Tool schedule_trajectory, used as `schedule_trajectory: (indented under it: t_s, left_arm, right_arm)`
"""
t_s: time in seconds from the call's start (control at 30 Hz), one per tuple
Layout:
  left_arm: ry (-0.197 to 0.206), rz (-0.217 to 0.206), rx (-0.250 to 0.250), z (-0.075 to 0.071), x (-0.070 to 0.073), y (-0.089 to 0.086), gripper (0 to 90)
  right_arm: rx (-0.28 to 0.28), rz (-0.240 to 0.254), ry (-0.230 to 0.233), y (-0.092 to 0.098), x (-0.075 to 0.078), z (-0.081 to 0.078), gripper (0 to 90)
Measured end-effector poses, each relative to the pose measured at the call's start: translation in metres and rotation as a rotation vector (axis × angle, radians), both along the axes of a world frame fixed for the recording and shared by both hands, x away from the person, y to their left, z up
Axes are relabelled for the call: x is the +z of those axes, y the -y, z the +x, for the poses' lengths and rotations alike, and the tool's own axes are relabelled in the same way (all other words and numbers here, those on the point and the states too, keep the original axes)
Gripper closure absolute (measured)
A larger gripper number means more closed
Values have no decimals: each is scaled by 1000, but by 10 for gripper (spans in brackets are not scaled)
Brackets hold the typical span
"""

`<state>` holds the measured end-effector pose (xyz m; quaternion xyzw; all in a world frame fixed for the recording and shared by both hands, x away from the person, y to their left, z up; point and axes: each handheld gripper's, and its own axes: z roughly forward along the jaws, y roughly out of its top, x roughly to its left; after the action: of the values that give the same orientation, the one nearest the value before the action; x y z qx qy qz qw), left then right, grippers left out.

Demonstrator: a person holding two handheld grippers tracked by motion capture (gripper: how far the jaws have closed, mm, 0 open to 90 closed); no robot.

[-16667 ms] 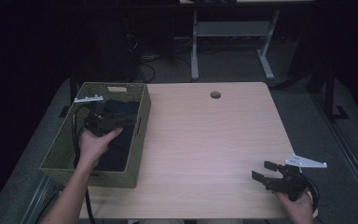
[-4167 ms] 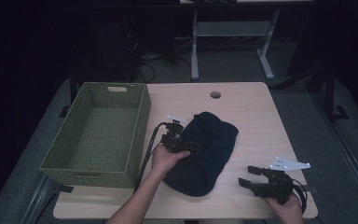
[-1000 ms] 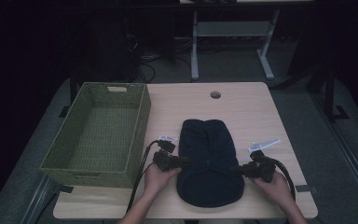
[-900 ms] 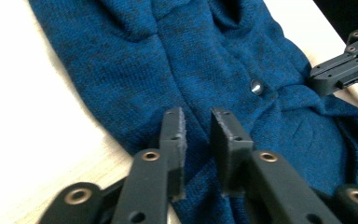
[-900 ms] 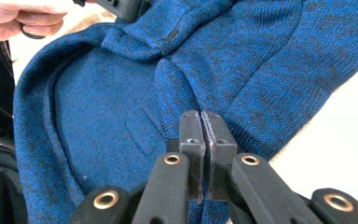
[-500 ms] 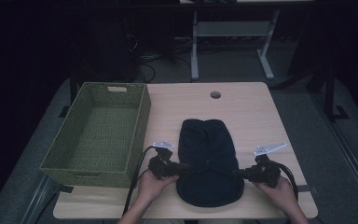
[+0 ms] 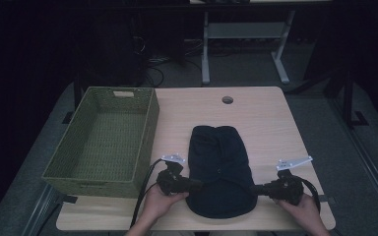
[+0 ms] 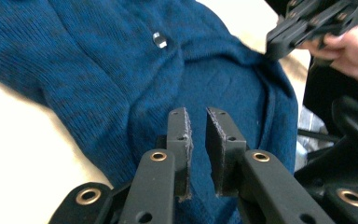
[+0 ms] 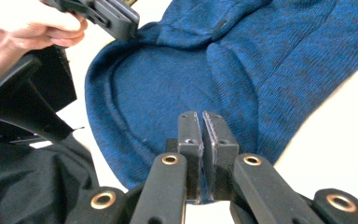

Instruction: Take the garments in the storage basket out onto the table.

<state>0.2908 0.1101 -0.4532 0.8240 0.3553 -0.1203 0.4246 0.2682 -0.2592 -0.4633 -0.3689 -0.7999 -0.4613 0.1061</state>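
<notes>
Dark knit garment point(image 7: 220, 169) between left gripper point(image 7: 193, 185) and right gripper point(image 7: 258, 189).

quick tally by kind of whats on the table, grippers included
blue knit garment: 1
green woven basket: 1
left gripper and right gripper, one pinching each side edge of the garment: 2
total: 4

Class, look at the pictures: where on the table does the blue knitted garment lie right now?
In the high view the blue knitted garment lies on the near middle of the table, right of the green basket, between the left tongs and right tongs.
</notes>
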Motion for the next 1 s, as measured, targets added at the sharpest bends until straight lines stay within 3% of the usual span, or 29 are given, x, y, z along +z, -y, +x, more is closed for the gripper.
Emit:
schedule_trajectory:
  t_s: [0.17,0.27,0.63,0.83,0.9,1.0]
  left_arm:
    - [-39,41,-3,-5,-14,-2,780]
    - [-47,28,5,-9,-18,-7,779]
    - [-17,58,-16,-28,-15,-15,777]
    - [21,-9,-16,-27,4,-12,762]
    - [48,-26,-6,-20,13,-7,760]
    - [68,-47,51,-1,19,1,736]
  right_arm:
    - [23,-11,-23,-3,-8,-9,857]
    - [36,-21,-34,-7,-15,-12,860]
    - [88,-56,-41,-21,-17,-22,861]
    - [103,-66,-14,-32,-3,-17,820]
    - [79,-56,8,-36,4,-8,820]
    - [39,-47,48,-43,12,10,826]
